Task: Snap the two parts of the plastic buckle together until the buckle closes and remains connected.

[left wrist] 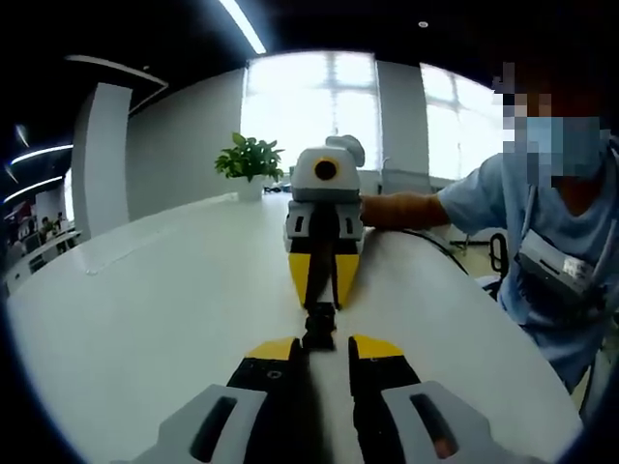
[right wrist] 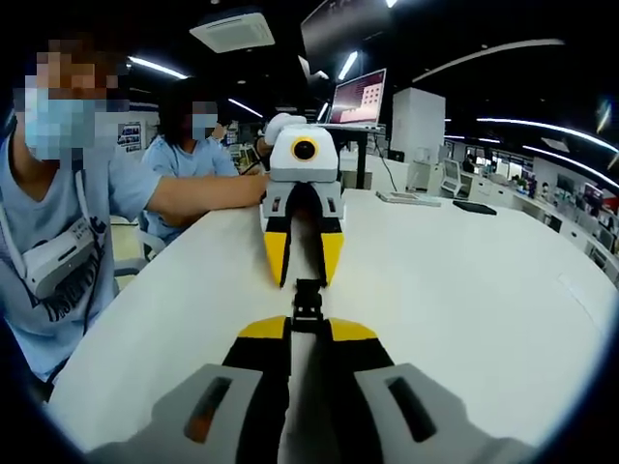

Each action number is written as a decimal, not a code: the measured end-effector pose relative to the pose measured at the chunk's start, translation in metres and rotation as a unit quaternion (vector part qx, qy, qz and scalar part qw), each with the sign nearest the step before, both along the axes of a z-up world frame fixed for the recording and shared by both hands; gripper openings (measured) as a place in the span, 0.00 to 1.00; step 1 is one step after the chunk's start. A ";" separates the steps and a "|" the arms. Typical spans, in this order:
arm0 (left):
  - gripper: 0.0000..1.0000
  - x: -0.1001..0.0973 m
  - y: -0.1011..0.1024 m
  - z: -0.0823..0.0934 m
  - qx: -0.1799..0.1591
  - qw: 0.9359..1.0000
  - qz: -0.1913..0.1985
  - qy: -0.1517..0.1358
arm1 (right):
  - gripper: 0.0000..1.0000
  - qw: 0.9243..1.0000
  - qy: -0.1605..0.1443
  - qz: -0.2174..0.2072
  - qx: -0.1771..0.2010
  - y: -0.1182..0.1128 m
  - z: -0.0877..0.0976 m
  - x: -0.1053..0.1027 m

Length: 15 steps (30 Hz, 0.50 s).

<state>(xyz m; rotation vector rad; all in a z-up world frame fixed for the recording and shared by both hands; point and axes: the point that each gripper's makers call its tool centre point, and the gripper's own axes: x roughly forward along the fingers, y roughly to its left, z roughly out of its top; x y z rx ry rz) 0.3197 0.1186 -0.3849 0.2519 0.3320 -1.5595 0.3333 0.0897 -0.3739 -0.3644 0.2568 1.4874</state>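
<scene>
Buckle [left wrist: 319,326] is sitting centre frame over the white table [left wrist: 145,319], long axis running gripper to gripper. We're holding one half w/ left gripper [left wrist: 320,346], other w/ right gripper [right wrist: 308,324]; both clenched, facing tip-to-tip, equally near.

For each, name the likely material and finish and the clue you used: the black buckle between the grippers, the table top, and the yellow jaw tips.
Buckle: probably moulded plastic, matt black, no metallic glint.
Table top: smooth white, softly glossy, likely laminate or painted board; it mirrors window light in the left gripper view.
Yellow jaw tips: opaque and matt, plastic or rubbery pads; which one is unclear.
</scene>
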 end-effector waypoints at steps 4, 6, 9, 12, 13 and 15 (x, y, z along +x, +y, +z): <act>0.16 0.000 -0.001 -0.002 0.000 1.000 0.002 -0.001 | 0.12 1.000 -0.003 0.001 0.000 0.001 0.000 0.000; 0.13 0.000 -0.001 -0.003 0.001 1.000 0.005 0.000 | 0.12 1.000 -0.003 0.001 0.001 0.001 0.000 -0.001; 0.12 0.002 -0.001 -0.003 0.001 1.000 0.007 0.000 | 0.12 1.000 -0.006 0.003 0.001 0.001 0.000 -0.002; 0.11 0.002 0.000 -0.002 -0.001 1.000 0.006 0.009 | 0.12 1.000 -0.004 0.005 0.002 0.001 0.000 -0.002; 0.11 0.002 0.000 -0.003 0.000 1.000 0.006 0.013 | 0.11 1.000 -0.005 0.006 0.002 0.001 0.000 -0.003; 0.11 -0.001 -0.001 -0.003 0.000 1.000 0.003 0.013 | 0.11 1.000 -0.003 0.008 0.002 0.001 0.000 -0.004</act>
